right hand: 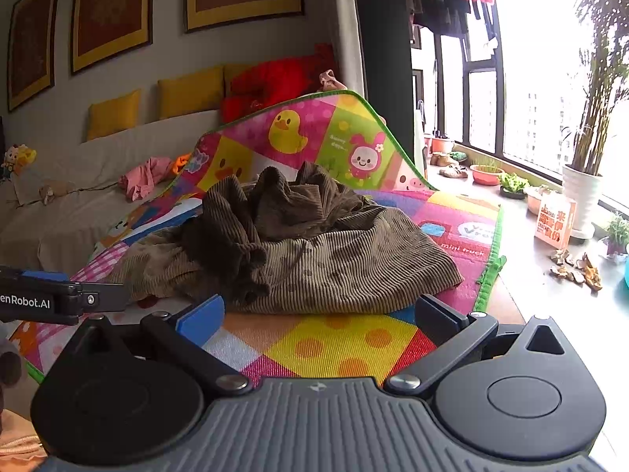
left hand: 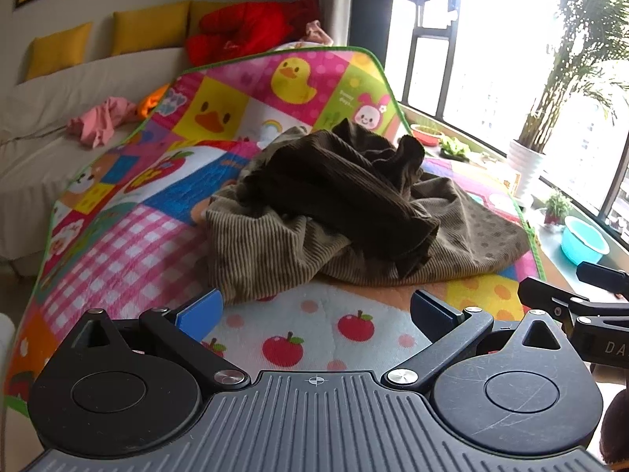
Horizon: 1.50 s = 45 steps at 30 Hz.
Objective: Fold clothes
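A crumpled brown corduroy garment point(left hand: 334, 212) lies in a heap on a colourful children's play mat point(left hand: 129, 236). It also shows in the right wrist view point(right hand: 306, 247) on the mat point(right hand: 342, 342). My left gripper point(left hand: 316, 310) is open and empty, just short of the garment's near edge. My right gripper point(right hand: 318, 314) is open and empty, also just short of the garment. The right gripper's body shows at the right edge of the left wrist view point(left hand: 582, 306), and the left gripper's body at the left edge of the right wrist view point(right hand: 47, 299).
A white sofa point(left hand: 43, 149) with yellow cushions, a red item and pink clothes point(left hand: 102, 118) stands behind the mat. A windowsill on the right holds potted plants point(right hand: 585, 192), bowls point(left hand: 583, 240) and a small box point(right hand: 556, 218). The mat's far end curls up.
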Each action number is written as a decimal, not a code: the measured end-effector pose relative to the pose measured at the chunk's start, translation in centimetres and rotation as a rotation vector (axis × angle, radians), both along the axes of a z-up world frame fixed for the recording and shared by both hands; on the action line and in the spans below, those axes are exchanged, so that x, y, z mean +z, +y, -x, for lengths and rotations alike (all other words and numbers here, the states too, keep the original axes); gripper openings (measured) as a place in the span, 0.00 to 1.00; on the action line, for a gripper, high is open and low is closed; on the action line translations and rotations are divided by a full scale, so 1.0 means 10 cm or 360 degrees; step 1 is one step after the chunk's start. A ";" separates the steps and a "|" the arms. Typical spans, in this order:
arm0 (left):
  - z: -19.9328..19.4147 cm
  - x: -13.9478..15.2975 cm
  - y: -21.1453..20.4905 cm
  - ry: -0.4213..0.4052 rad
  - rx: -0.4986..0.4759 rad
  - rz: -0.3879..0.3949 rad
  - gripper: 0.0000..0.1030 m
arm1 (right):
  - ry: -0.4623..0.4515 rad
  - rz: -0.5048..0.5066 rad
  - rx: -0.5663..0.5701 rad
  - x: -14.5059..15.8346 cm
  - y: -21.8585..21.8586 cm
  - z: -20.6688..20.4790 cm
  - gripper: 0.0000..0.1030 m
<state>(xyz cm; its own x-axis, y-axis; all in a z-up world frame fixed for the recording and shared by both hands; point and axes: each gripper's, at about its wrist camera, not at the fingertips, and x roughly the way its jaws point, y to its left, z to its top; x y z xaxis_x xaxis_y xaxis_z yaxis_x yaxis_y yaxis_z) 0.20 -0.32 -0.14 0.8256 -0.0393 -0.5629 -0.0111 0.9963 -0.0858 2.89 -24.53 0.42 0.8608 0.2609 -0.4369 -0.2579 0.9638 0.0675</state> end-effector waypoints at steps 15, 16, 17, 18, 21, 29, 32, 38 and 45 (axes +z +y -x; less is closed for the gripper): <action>0.00 -0.01 -0.01 0.0000 0.0005 0.0000 1.00 | -0.0006 -0.0004 -0.0008 -0.02 -0.02 -0.04 1.00; 0.00 -0.01 -0.01 0.0000 0.0004 0.0000 1.00 | -0.0004 -0.0004 -0.0008 -0.02 -0.02 -0.04 1.00; 0.00 -0.01 -0.01 0.0001 0.0004 0.0000 1.00 | 0.0000 -0.0002 -0.0008 -0.02 -0.01 -0.03 1.00; 0.00 -0.01 -0.01 0.0002 0.0004 0.0000 1.00 | 0.0004 0.0001 -0.0009 -0.01 -0.01 -0.03 1.00; -0.01 -0.01 -0.02 0.0006 0.0003 -0.0002 1.00 | -0.0001 -0.0005 -0.0006 -0.01 -0.01 -0.02 1.00; -0.01 -0.02 -0.03 0.0017 0.0001 -0.0006 1.00 | -0.0002 -0.0007 -0.0004 -0.03 -0.01 -0.02 1.00; -0.01 -0.02 -0.02 0.0022 0.0002 -0.0005 1.00 | 0.0004 -0.0002 -0.0006 -0.03 -0.01 -0.03 1.00; -0.02 -0.03 -0.01 0.0024 0.0003 -0.0005 1.00 | 0.0005 -0.0002 -0.0005 -0.04 -0.02 -0.03 1.00; -0.02 -0.04 -0.02 0.0029 0.0006 -0.0006 1.00 | 0.0042 0.0039 -0.0005 -0.05 -0.01 -0.03 1.00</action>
